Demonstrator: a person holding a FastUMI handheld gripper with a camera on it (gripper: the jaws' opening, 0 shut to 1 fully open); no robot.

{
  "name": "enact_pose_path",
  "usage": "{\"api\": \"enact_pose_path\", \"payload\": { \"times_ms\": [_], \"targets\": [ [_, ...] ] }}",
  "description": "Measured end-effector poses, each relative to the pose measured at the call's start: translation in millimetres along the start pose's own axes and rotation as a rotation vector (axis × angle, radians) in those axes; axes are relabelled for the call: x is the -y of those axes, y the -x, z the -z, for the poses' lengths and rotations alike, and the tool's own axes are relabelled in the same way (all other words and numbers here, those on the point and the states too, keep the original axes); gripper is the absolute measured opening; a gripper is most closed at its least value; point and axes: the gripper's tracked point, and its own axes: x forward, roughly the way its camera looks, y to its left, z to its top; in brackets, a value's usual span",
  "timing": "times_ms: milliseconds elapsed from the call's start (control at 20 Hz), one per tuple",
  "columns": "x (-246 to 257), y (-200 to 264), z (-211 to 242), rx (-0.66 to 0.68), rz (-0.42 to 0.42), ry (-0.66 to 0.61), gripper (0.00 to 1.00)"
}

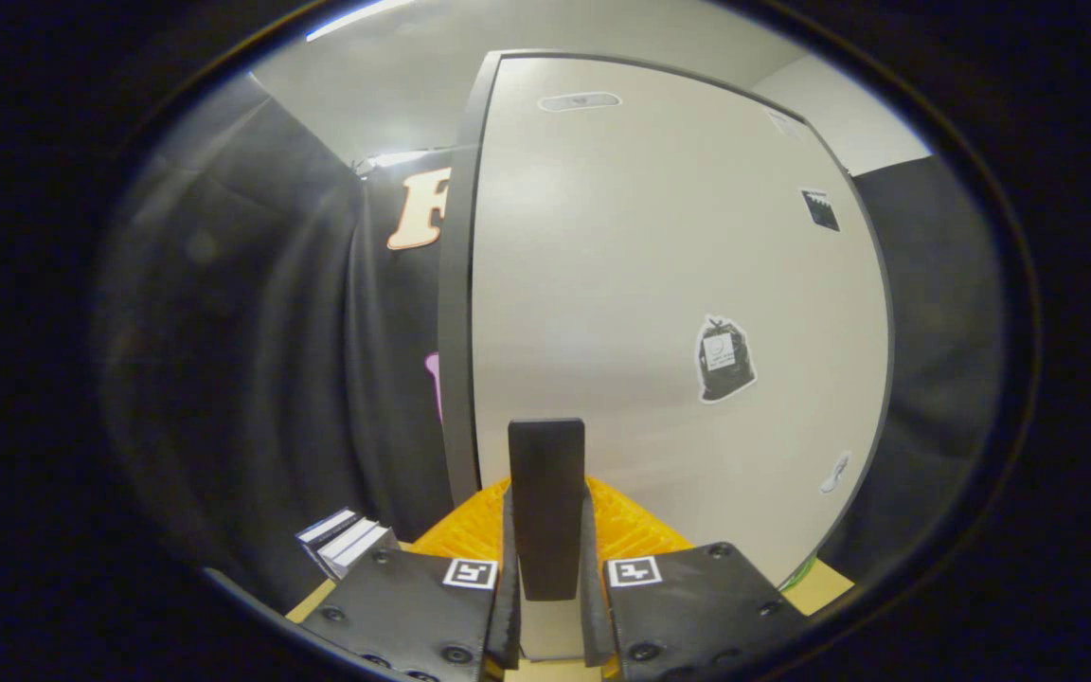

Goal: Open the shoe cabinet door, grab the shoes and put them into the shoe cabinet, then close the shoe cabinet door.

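The shoe cabinet door point(659, 313), a tall pale panel with its long axis upright, stands just beyond the tongs point(546, 530), its dark edge point(456, 313) toward their left and its broad face turned to the camera. A dark upright handle point(546, 502) sits between the tongs' fingers, which are clamped on it from both sides. Small stickers point(724, 358) dot the door ahead and right.

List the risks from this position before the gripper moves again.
The hand-held gripper looks shut on a dark upright handle against the pale cabinet door. A skewed pull might slip it off. The shoe at the door's foot could be struck by the swinging door.
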Motion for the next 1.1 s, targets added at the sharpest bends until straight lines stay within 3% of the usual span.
{"api": "enact_pose_path", "payload": {
  "times_ms": [550,900,1100],
  "targets": [
    [12,52,1,-0.02,-0.077,-0.006,0.28],
    [43,115,-1,-0.054,-0.227,-0.023,0.28],
    [58,127,0,-0.061,-0.3,-0.019,0.28]
  ]
}}
